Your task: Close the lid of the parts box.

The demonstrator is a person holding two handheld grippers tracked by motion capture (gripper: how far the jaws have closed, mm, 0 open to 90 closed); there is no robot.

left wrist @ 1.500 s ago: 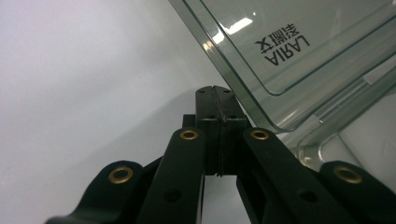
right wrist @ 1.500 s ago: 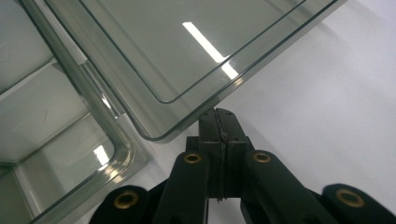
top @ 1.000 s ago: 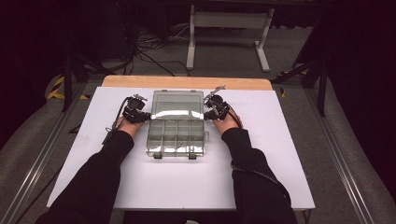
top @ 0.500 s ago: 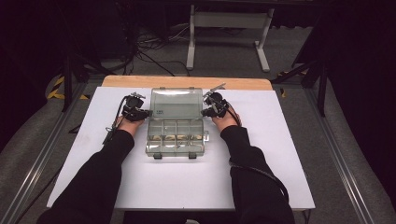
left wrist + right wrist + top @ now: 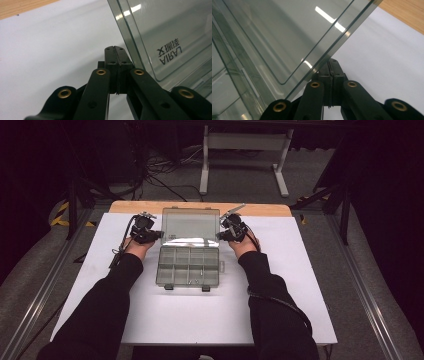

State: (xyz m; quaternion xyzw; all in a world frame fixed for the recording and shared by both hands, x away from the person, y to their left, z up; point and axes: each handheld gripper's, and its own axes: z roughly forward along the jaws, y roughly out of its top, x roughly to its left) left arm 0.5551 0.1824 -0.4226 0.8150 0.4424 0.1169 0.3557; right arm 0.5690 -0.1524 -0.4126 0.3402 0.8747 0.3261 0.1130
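A clear plastic compartment organizer box (image 5: pixel 189 265) sits at centre frame on the white counter (image 5: pixel 300 290), its hinged lid (image 5: pixel 191 224) raised toward the top of the frame. The left tongs (image 5: pixel 159 236) and right tongs (image 5: pixel 220 235), both closed on nothing, flank the lid's side edges. The box looks light, stiff and slick; its thin lid is best pushed at the rim, near the corners.
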